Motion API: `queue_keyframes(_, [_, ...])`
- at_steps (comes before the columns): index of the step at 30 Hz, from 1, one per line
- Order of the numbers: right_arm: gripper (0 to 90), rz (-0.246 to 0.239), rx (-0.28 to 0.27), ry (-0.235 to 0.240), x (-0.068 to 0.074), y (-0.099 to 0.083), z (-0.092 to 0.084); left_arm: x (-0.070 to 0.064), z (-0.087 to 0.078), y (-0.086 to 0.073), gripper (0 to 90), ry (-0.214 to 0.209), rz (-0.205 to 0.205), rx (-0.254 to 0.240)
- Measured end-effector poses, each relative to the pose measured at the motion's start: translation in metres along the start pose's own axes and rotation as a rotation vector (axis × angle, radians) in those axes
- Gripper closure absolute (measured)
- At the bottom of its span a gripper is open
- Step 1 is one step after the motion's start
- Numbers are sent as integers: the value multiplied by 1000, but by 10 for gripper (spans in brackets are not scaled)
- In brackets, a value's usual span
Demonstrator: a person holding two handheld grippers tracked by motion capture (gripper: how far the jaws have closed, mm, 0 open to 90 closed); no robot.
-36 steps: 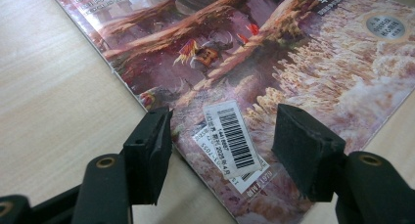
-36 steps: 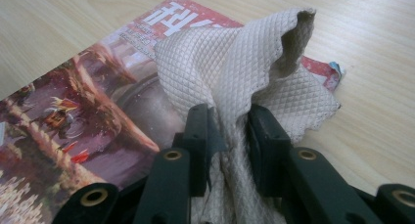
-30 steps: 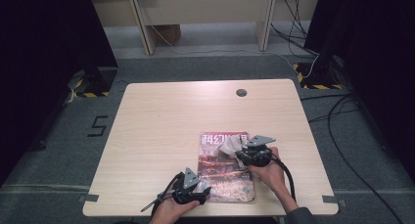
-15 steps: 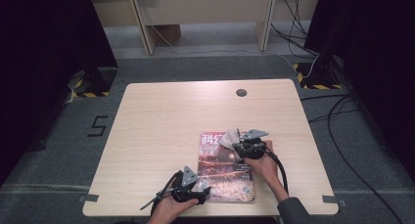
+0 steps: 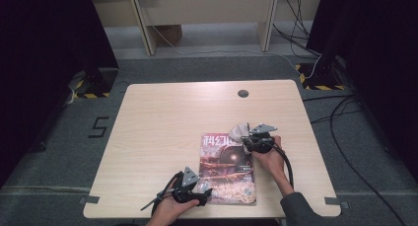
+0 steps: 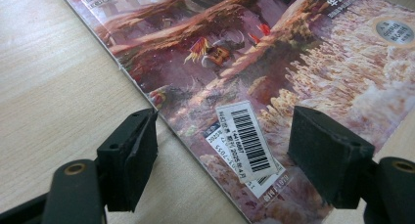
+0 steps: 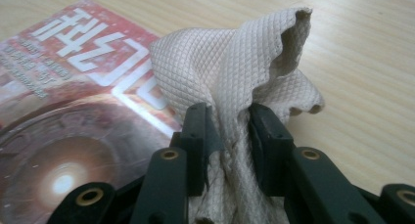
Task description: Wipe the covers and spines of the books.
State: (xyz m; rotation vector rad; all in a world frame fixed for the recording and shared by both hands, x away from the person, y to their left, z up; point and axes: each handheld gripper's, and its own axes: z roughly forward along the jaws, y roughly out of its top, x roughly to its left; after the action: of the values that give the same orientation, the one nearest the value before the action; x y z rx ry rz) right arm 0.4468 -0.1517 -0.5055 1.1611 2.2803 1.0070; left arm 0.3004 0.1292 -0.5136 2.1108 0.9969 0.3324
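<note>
Cloth [image 7: 235,77], soft, light, bunched in right gripper [image 7: 230,131] near counter's [image 5: 162,117] right edge, over magazine [image 5: 227,169]; left gripper [image 6: 222,150] just opening, astride spine corner.

Quilted paper towel [image 7: 230,72], glossy mag [image 6: 274,53], wood-grain table [image 5: 167,122].

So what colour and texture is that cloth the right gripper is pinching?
The cloth is beige with a fine diamond-grid weave, clearest in the right gripper view.

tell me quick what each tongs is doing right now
left tongs: open, jaws have just been opening, astride the magazine corner, gripping nothing
right tongs: shut on the cloth
</note>
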Motion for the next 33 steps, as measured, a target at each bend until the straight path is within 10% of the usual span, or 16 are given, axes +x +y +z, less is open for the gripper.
queue_keyframes(9, [705,-29,7,69,15,-1,-2,-1,0,0,258,3,0,-3])
queue_keyframes(21, [708,18,-17,-40,-6,-3,-1,-1,0,-1,258,10,7,-7])
queue_keyframes(33, [704,-32,-3,57,21,-2,-1,0,0,-1,258,4,2,-6])
